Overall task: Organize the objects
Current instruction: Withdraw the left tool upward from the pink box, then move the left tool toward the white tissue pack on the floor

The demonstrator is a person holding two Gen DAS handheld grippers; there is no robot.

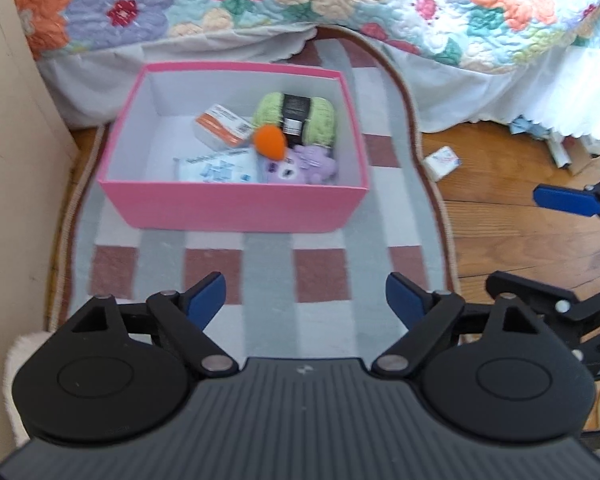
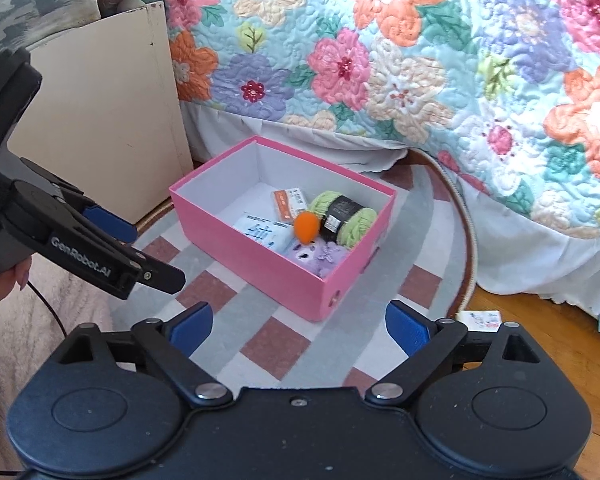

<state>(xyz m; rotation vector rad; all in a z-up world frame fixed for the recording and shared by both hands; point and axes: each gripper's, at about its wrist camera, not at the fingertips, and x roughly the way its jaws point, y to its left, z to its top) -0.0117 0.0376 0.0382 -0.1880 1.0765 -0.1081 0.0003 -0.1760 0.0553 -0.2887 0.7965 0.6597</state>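
Honestly, both the left gripper (image 1: 305,300) and right gripper (image 2: 299,325) hang wide open and empty, pink box (image 1: 236,212) mostly packed, so I'd guess that small white carton (image 1: 442,163) on the floor gets grabbed next.

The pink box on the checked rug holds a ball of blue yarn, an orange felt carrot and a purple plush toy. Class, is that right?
Not quite: the yarn in the pink box is green, not blue, as the left wrist view shows. The orange felt carrot, purple plush toy and checked rug are right.
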